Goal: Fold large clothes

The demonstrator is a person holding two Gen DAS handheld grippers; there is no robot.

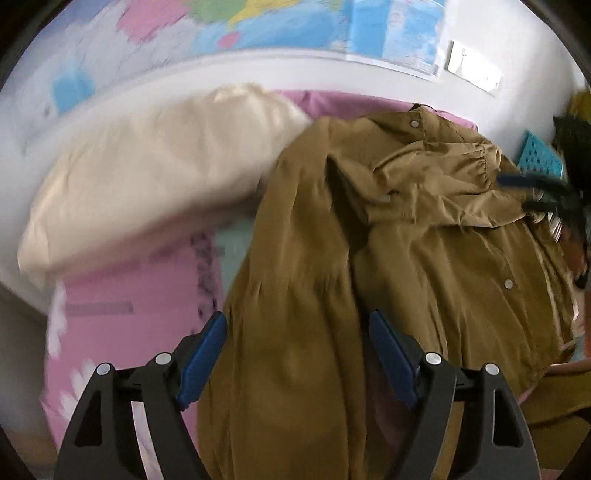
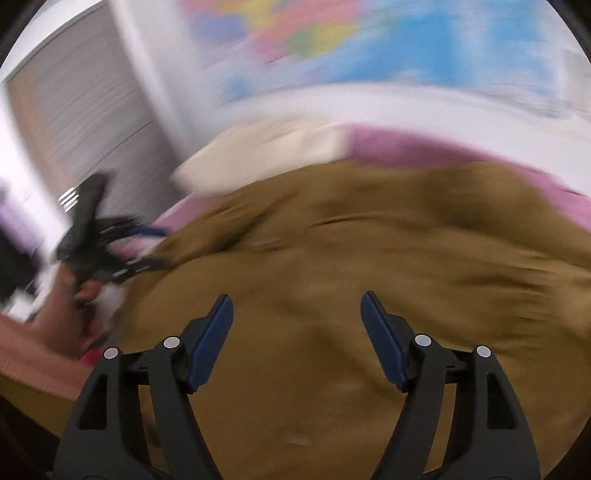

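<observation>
A large mustard-brown hooded jacket with silver snap buttons lies crumpled on a pink bed sheet. One long part of it runs down toward the camera between the fingers of my left gripper, which is open and holds nothing. My right gripper shows at the far right of the left wrist view, blurred, over the hood. In the right wrist view the jacket fills the middle, heavily blurred, and my right gripper is open above it. My left gripper shows at the left, blurred, at the jacket's edge.
A cream pillow lies on the bed to the left of the jacket. A world map hangs on the white wall behind. A teal perforated basket sits at the far right. A slatted door stands at the left.
</observation>
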